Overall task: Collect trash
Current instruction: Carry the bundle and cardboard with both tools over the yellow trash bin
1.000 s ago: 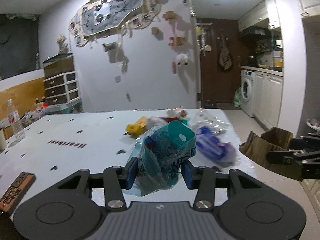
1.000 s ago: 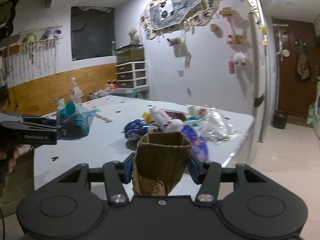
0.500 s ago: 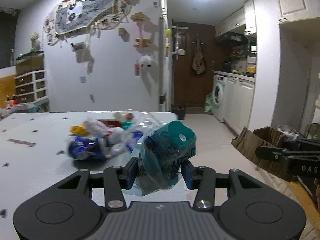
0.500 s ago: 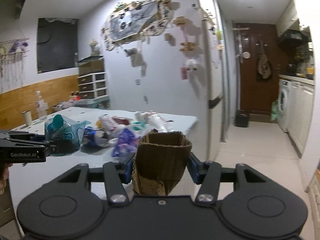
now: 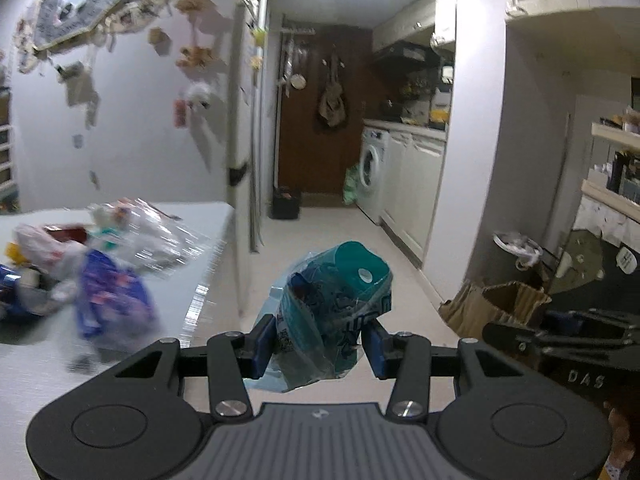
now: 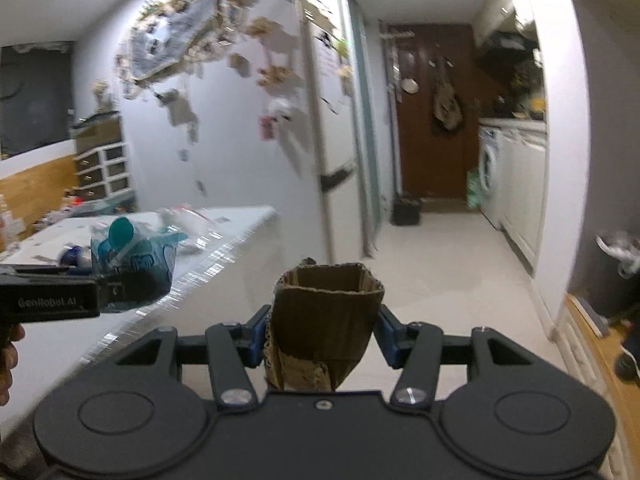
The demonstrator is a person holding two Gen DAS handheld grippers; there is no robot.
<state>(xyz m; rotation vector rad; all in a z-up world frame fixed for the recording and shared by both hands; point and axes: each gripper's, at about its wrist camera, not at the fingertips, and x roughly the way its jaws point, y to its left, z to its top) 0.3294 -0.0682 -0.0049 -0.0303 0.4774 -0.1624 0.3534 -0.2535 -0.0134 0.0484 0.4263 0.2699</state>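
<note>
My left gripper point(image 5: 318, 346) is shut on a crumpled teal plastic package point(image 5: 334, 304), held in the air past the white table's edge point(image 5: 208, 280). The same package point(image 6: 134, 266) shows at the left of the right wrist view, clamped in the left gripper point(image 6: 120, 286). My right gripper point(image 6: 322, 338) is shut on a squashed brown cardboard piece point(image 6: 326, 320), open end up. In the left wrist view that cardboard point(image 5: 494, 306) appears at the right. Several pieces of trash lie blurred on the table, among them a blue wrapper point(image 5: 112, 304) and a clear plastic bag point(image 5: 160, 236).
A pale floor point(image 5: 348, 240) runs down a corridor to a brown door point(image 5: 316, 120). A washing machine point(image 5: 374, 176) and white cabinets line the right side. A bin with a white liner point(image 5: 516, 246) stands by the right wall. A small black bin point(image 5: 286, 202) sits by the door.
Both views have swung right, from the table toward the corridor and kitchen. The table's trash has slid to the left edge. Both grippers keep the same hold.
</note>
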